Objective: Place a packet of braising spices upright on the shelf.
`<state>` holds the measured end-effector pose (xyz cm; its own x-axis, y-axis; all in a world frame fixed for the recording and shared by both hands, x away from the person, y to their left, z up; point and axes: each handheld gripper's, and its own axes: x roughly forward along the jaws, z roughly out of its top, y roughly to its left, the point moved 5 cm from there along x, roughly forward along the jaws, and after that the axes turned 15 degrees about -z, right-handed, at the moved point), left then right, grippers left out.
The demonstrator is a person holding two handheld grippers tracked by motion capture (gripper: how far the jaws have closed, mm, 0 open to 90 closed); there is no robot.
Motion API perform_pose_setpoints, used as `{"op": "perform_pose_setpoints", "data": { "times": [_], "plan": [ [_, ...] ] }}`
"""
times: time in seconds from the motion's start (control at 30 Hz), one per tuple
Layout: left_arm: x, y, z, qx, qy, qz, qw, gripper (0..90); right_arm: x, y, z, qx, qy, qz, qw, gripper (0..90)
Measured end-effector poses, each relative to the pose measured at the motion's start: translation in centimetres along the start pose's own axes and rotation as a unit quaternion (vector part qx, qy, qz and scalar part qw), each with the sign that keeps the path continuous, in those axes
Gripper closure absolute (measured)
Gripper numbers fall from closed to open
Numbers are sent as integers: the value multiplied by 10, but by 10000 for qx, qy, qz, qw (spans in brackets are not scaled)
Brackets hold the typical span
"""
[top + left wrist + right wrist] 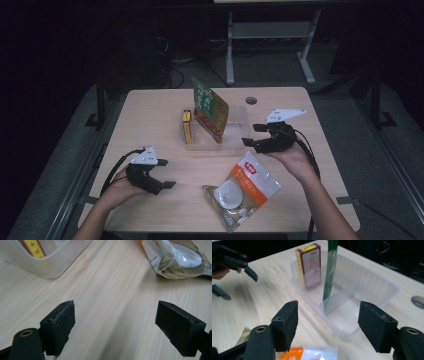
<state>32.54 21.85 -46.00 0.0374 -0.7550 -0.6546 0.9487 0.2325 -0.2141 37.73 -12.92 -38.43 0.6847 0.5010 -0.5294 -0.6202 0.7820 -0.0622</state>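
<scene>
A clear plastic tray (236,144) sits mid-table, split by a thin divider. A yellow and red box (187,126) stands upright at its left end, and a green and red pouch (210,110) stands beside the box. My right gripper (251,135) is open and empty at the tray's right end. In the right gripper view its jaws (328,325) frame the tray wall (374,290), with the box (309,260) and pouch (331,267) beyond. My left gripper (166,173) is open and empty above bare wood (115,322). An orange, white and clear snack bag (242,190) lies flat near the front edge.
A round cable hole (251,100) sits in the tabletop behind the tray. A white table frame (270,30) stands on the dark floor beyond the far edge. In the left gripper view the tray corner (57,262) is at top left and the snack bag (177,260) at top right.
</scene>
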Motion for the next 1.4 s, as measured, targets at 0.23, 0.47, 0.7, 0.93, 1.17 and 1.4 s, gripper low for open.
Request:
{"op": "perform_pose_setpoints", "data": {
  "times": [0.23, 0.47, 0.7, 0.93, 1.17, 1.4],
  "plan": [
    [6, -5, 1, -63, -15, -25, 10000, 158, -5, 4, -25, -91, 104, -34, 9999, 318],
    [10, -7, 3, -43, 17, -47, 10000, 160, -13, 10, -47, -126, 312, 41, 9994, 322],
    [12, -9, 4, 5, 59, -106, 9999, 161, -23, 18, -74, -119, 546, 289, 9980, 558],
    [14, -10, 4, 107, 148, -127, 9998, 162, -32, 35, -97, -222, 707, 560, 9957, 826],
    [15, -11, 5, 125, 177, -159, 9996, 162, -31, 50, -108, -495, 896, 937, 9903, 897],
    [16, -13, 6, 161, 174, -189, 9995, 162, -21, 61, -111, -743, 1075, 1111, 9852, 898]
  ]
}}
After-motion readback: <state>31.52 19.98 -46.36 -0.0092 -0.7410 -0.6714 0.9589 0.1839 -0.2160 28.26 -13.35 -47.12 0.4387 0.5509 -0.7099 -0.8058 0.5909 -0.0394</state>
